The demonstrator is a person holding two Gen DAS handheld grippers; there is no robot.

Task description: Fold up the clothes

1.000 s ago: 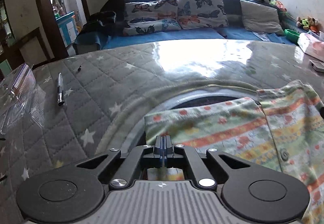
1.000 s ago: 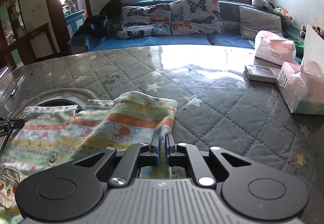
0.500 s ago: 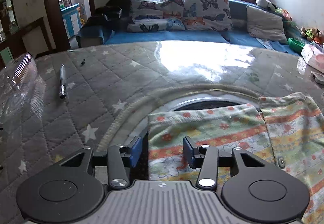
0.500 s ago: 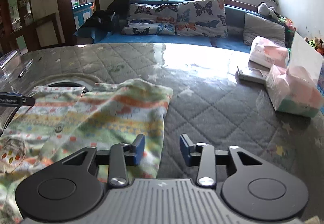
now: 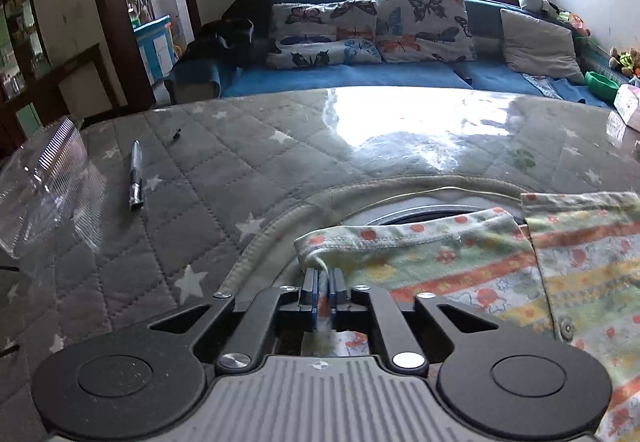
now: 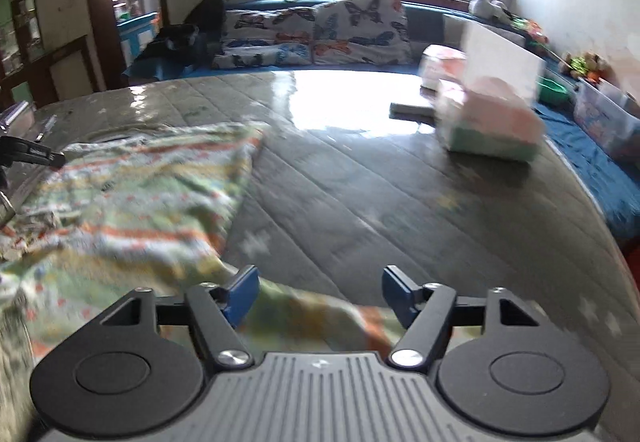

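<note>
A small patterned garment point(image 5: 460, 262) with orange and yellow stripes lies spread on the grey quilted table cover point(image 5: 240, 162). My left gripper point(image 5: 323, 290) is at its near left corner. Its jaws are closing, and a fold of the cloth's edge is pinched between the blue pads. In the blurred right wrist view the same garment point(image 6: 132, 194) lies to the left. My right gripper point(image 6: 320, 290) hangs over the garment's near right edge, jaws opening wide. Cloth lies beneath them, but the pads do not touch it. The left gripper's finger point(image 6: 36, 154) shows at the far left.
A pen point(image 5: 135, 178) and a clear plastic box point(image 5: 44, 178) lie at the table's left. Tissue packs point(image 6: 488, 122) and a flat dark box point(image 6: 408, 108) sit at the right. Behind the table is a blue sofa with butterfly cushions point(image 5: 380, 26).
The left jaws opened, shifted towards the garment's left corner and closed on it again. The right jaws let go of the cloth, opened wide and drew back to the right.
</note>
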